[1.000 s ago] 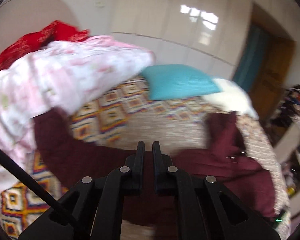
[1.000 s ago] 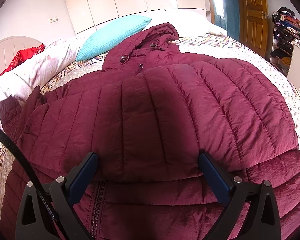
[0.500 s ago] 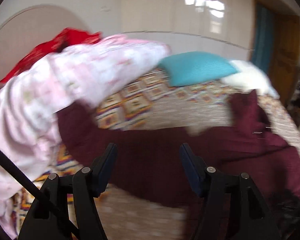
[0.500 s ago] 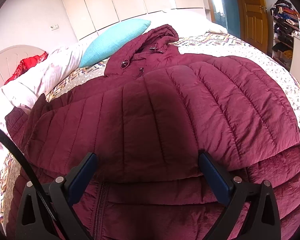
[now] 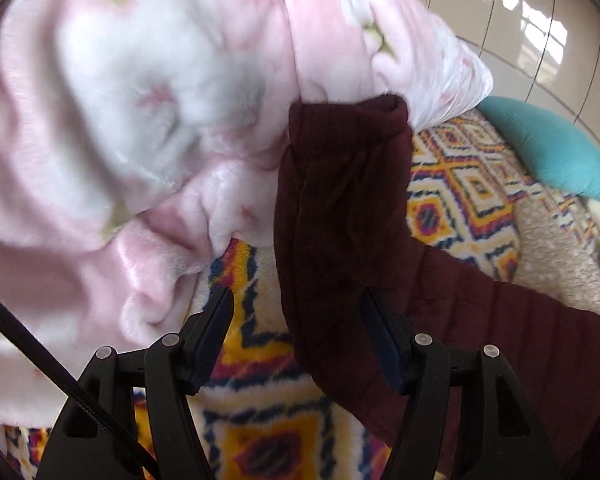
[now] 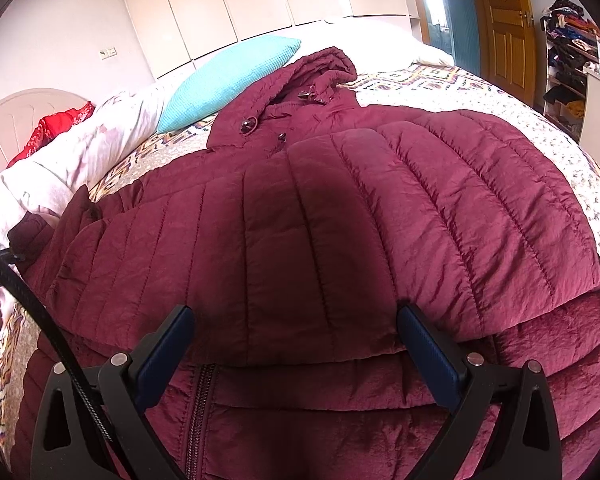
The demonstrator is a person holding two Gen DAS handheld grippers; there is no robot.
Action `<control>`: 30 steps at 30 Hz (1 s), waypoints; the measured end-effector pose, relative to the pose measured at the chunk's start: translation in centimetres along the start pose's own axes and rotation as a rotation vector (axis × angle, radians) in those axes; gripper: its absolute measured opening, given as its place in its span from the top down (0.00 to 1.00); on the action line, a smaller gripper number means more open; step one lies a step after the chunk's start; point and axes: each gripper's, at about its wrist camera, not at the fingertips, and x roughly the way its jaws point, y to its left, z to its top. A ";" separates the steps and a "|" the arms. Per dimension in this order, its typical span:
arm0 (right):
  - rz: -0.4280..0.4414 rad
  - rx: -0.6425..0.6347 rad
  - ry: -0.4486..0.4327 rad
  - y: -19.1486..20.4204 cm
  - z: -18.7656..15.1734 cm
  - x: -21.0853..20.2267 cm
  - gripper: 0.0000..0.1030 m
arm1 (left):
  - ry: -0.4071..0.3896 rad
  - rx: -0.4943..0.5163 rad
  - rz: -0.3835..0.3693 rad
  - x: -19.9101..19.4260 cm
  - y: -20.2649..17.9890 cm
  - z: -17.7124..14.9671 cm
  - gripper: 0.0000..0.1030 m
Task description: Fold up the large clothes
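A maroon quilted hooded jacket (image 6: 340, 220) lies spread on the bed, partly folded, hood toward the pillows. My right gripper (image 6: 294, 320) is open and empty, hovering just above the folded edge near the zipper. In the left wrist view the jacket's sleeve (image 5: 340, 200) lies stretched out, its cuff against the pink blanket. My left gripper (image 5: 296, 304) is open, low over the sleeve; the sleeve lies between its fingers, not gripped.
A fluffy pink blanket (image 5: 140, 100) is heaped left of the sleeve. A patterned bedspread (image 5: 460, 200) covers the bed. A teal pillow (image 6: 228, 80) lies behind the hood. A red cloth (image 6: 56, 128) is by the headboard. Cluttered shelves (image 6: 572, 60) stand at right.
My left gripper opened from shut, then swung left and down close to the sleeve's cuff by the pink blanket. The right gripper has stayed open and almost still.
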 end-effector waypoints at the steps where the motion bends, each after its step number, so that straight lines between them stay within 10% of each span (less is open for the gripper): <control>1: -0.001 -0.001 0.001 0.0 0.0 0.0 0.00 | 0.005 -0.013 -0.003 0.5 0.0 0.1 0.37; 6: -0.008 -0.005 0.006 0.1 0.0 0.3 0.00 | 0.071 -0.094 -0.110 1.5 -0.7 -0.1 0.92; 19: -0.006 -0.004 0.007 0.0 0.0 0.2 0.00 | -0.140 0.148 -0.405 -18.5 -13.3 -1.7 0.94; 28: 0.014 0.013 0.001 -0.3 0.1 0.0 0.00 | -0.082 0.407 -0.707 -28.9 -28.8 -12.0 0.92; 30: 0.031 0.026 -0.003 -0.6 0.1 -0.2 0.00 | -0.047 0.477 -0.716 -29.3 -31.3 -15.3 0.79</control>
